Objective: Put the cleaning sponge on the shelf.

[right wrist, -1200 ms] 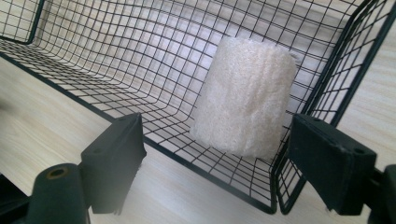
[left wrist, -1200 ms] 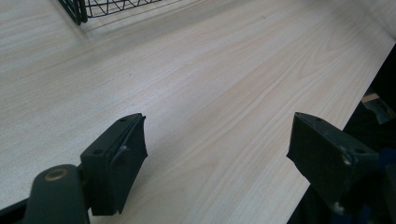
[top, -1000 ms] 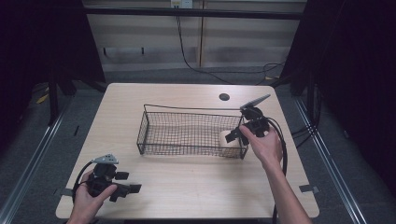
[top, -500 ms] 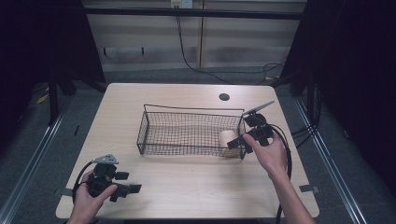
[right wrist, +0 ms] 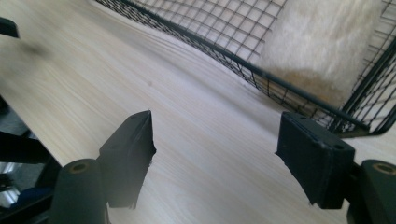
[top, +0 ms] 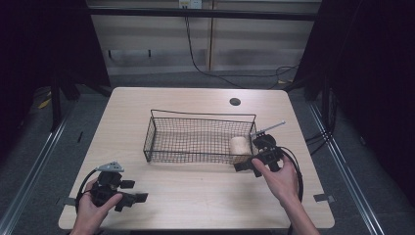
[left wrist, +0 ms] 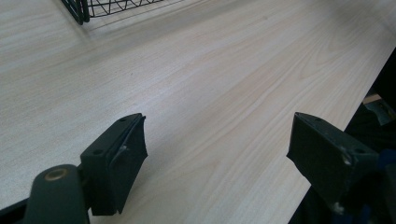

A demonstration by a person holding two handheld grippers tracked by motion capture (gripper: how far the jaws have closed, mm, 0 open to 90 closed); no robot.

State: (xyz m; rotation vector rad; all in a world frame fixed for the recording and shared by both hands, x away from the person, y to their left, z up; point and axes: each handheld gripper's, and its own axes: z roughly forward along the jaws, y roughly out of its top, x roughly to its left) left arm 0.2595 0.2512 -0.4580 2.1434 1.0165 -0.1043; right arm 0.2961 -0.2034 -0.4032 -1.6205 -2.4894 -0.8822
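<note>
Pale wood worktop point(top: 195, 196), rounded corners, a small dark hole point(top: 235, 102) near its far edge. On it, mid-table, a black wire basket point(top: 195, 120), long side running across your view, open top. Inside the basket, tucked against its right-hand end, lies a cream fuzzy roll point(top: 240, 146); in the right gripper view the same roll point(right wrist: 322, 51) shows through the mesh as a pale, furry surface behind the basket's corner. Your right hand point(top: 281, 178) sits just outside the basket's near right corner, on the worktop side, carrying the right gripper point(top: 247, 165), which points left along the basket's front wall. Its fingers point(right wrist: 128, 156) have just been closing but are spread apart with nothing between them; bare wood shows in the gap, and the roll is behind the wire, not in their reach. A cable loops from this gripper around your wrist. Your left hand point(top: 95, 205) is low at the near left corner of the worktop, well apart from the basket, holding the left gripper point(top: 134, 198) level over the surface. Its fingers point(left wrist: 119, 163) are spread wide, pinching nothing, bare wood between them; a corner of the basket point(left wrist: 79, 9) shows far off at the top edge of the left gripper view.
</note>
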